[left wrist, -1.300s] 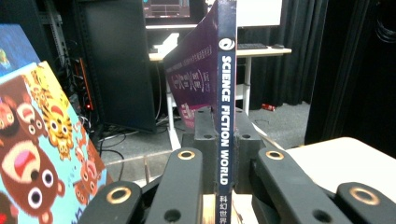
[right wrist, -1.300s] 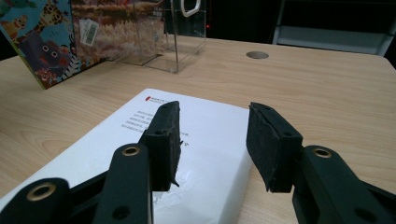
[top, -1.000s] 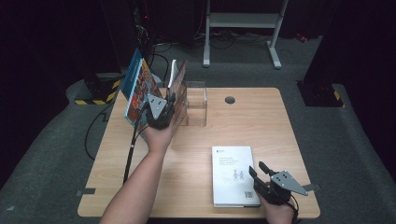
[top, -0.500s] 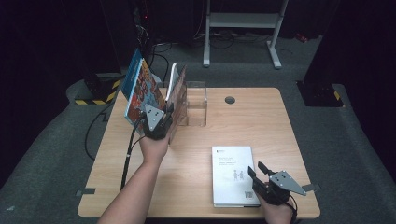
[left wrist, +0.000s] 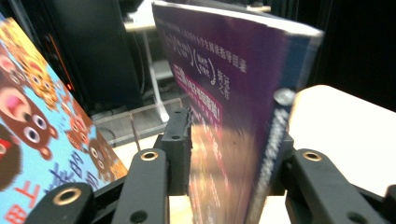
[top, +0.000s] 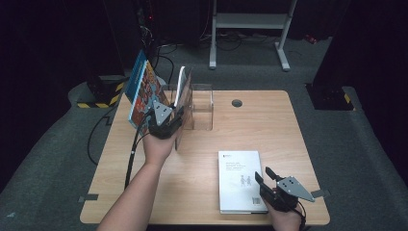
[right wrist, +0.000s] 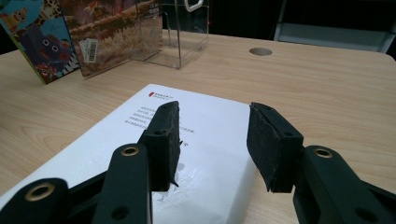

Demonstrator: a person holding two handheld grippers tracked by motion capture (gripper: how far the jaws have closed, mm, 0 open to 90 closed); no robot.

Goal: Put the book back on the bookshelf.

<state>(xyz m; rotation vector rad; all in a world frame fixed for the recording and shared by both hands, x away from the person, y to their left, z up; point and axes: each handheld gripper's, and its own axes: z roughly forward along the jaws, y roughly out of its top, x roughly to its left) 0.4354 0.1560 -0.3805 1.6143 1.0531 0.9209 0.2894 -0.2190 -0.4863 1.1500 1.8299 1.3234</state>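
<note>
A: We had the wooden table (top: 207,144) in front of us, with the clear acrylic rack (top: 199,113) at its far left and the colourful picture book (top: 142,94) leaning against the rack's left end.

B: And the white book (top: 240,180) lay flat near our right edge. We held the right gripper (top: 263,182) over its near corner, jaws spread, nothing between them.

A: The step in hand was shelving the purple book (left wrist: 233,116). It stood upright in the rack, just right of the picture book.

B: Our left gripper (top: 166,120) sat at its near edge. Its jaws had just been opening; the book was between them, and we saw a gap on the left side, so we judged the grip released.

A: Next, we thought, the left hand needed to back straight off without tipping it.

B: Then the white book called for a pinch at its edge and a lift toward the rack
</note>
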